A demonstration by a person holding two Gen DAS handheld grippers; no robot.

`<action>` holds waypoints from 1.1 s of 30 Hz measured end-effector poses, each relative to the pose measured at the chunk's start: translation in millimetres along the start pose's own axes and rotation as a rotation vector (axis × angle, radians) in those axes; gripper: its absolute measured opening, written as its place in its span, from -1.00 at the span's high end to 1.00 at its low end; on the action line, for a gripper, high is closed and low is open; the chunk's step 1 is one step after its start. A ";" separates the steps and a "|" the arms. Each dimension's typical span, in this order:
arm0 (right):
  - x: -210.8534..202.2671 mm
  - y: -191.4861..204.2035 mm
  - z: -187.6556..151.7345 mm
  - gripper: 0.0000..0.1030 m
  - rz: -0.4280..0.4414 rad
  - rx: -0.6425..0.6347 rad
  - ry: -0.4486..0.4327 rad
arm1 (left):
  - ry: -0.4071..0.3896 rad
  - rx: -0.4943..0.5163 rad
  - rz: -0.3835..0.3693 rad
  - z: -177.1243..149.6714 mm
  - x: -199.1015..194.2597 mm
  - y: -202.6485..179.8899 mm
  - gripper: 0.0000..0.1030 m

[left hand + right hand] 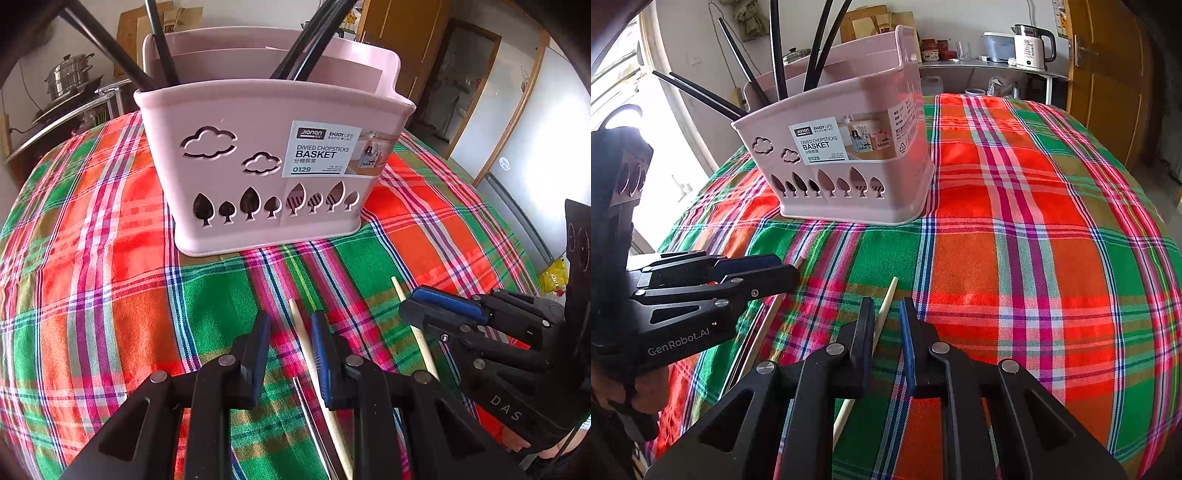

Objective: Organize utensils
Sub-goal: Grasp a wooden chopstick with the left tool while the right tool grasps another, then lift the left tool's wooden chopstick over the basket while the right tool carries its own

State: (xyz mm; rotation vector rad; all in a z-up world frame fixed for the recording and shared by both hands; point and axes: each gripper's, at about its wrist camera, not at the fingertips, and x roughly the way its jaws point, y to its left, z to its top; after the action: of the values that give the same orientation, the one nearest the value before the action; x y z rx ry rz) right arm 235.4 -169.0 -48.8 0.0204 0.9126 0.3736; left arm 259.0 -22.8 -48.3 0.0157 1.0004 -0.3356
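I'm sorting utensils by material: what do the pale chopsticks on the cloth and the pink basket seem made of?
The pale chopsticks look like bare wood or bamboo: matte cream, no gloss.

The pink basket looks like molded plastic: smooth even color, soft sheen, clean cloud and tree cutouts.

The black chopsticks inside it look glossy, maybe plastic or lacquer.

Likely a home kitchen: steamer pot (70, 75) on a stove, electric kettle (1032, 46) on a shelf, plaid tablecloth (1015, 258).
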 end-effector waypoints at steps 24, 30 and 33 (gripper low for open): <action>-7.9 -9.6 19.3 0.92 -0.019 -0.009 0.013 | 0.011 -0.042 -0.028 16.0 -8.8 -11.8 0.89; -34.5 -6.3 31.6 0.92 0.000 -0.020 -0.062 | -0.068 -0.044 -0.061 28.4 -46.0 -9.7 0.90; -53.2 -4.6 37.6 0.92 0.009 -0.024 -0.113 | -0.118 -0.036 -0.071 35.5 -69.7 -10.1 0.91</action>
State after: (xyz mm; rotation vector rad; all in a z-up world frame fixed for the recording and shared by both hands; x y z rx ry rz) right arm 236.7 -185.3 14.5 0.0232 0.7969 0.3875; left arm 251.0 -19.6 30.1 -0.0719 0.8915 -0.3794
